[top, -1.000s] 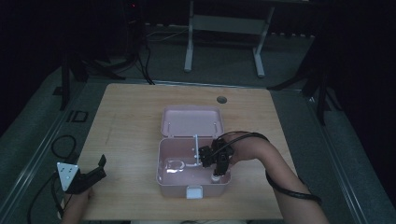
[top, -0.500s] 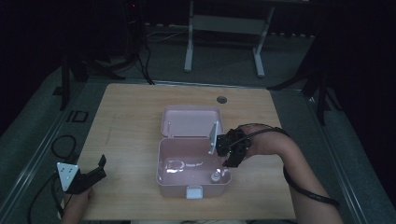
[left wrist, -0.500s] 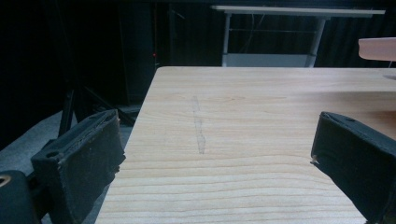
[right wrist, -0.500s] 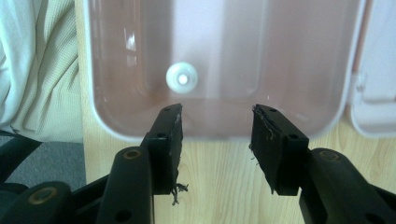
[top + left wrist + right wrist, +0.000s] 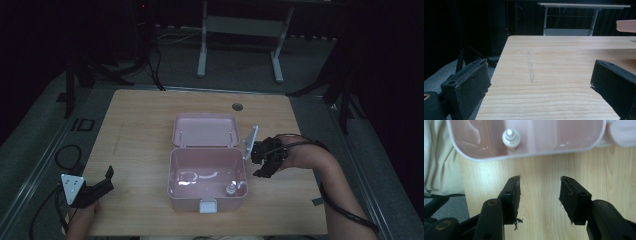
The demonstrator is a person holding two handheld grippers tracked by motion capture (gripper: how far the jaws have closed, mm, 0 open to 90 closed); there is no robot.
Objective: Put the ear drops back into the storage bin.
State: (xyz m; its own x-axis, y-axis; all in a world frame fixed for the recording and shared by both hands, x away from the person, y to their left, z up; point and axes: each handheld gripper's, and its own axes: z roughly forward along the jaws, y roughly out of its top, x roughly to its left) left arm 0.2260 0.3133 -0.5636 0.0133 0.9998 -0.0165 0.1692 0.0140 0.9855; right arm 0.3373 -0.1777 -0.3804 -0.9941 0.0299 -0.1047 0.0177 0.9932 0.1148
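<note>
- Pink box [image 5: 207, 172] on table [image 5: 135, 125], lid [image 5: 206, 130] open; small white bottle [image 5: 230, 189] stands inside.
- Right gripper [image 5: 263, 159] beside box, jaws apart, empty.
- Left gripper [image 5: 102, 182] jaws apart, empty.

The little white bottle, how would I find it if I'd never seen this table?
Find the pink box lying open mid-table. Look inside at its near right corner: the small white bottle stands there upright, the one solid white thing in the tub.
</note>
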